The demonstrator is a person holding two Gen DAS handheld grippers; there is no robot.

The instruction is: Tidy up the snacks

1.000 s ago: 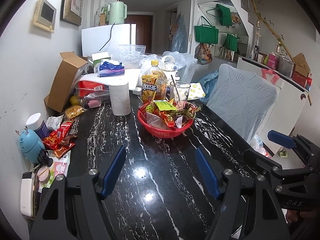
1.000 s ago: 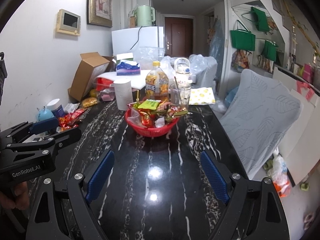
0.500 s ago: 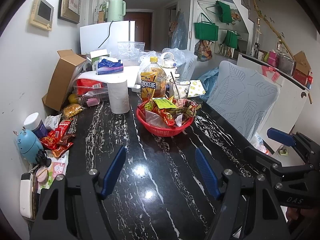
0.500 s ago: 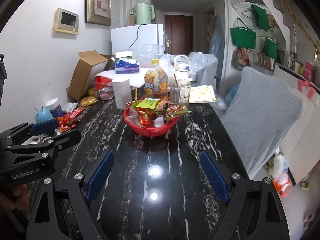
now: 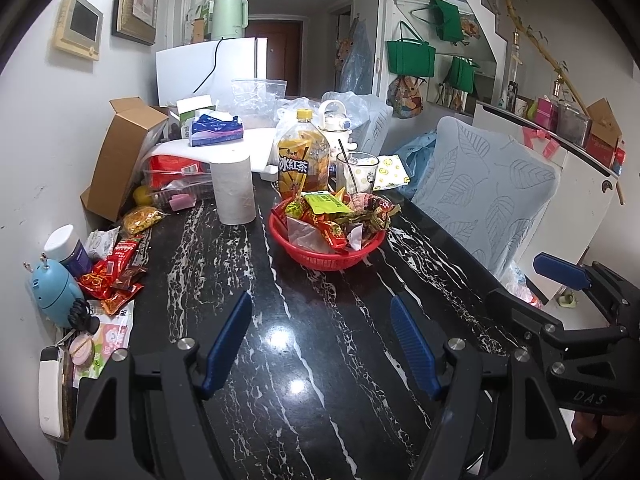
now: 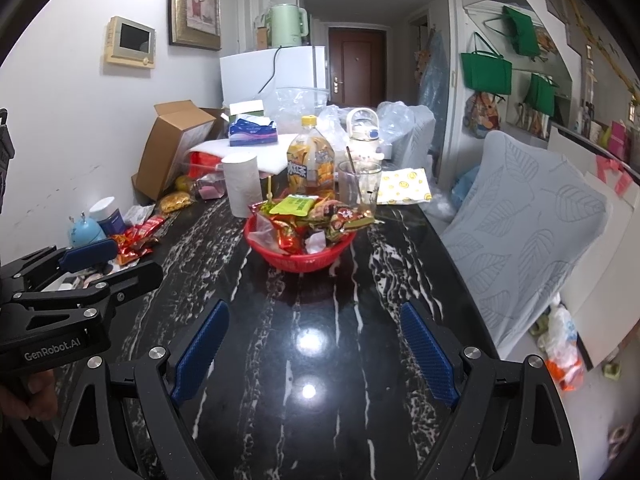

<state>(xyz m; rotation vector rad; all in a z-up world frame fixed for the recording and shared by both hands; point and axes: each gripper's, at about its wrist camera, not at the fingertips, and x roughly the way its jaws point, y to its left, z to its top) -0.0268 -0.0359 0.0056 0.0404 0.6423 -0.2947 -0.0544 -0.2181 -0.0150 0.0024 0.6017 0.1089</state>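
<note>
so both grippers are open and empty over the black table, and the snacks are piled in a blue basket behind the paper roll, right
Not quite: the basket is red, not blue, and it stands beside the paper roll, not behind it, as the left wrist view shows. The rest holds: left gripper and right gripper are open and empty over the black table.

Black hand-held gripper [image 6: 316, 350] frames, blue ribbed pads [image 6: 200, 354], silver screws.

The left tongs [image 6: 86, 264] read "GenRobot.AI", the right tongs [image 5: 532, 284] "DAS", the tea bottle [image 5: 303, 160] "冰红茶".
</note>
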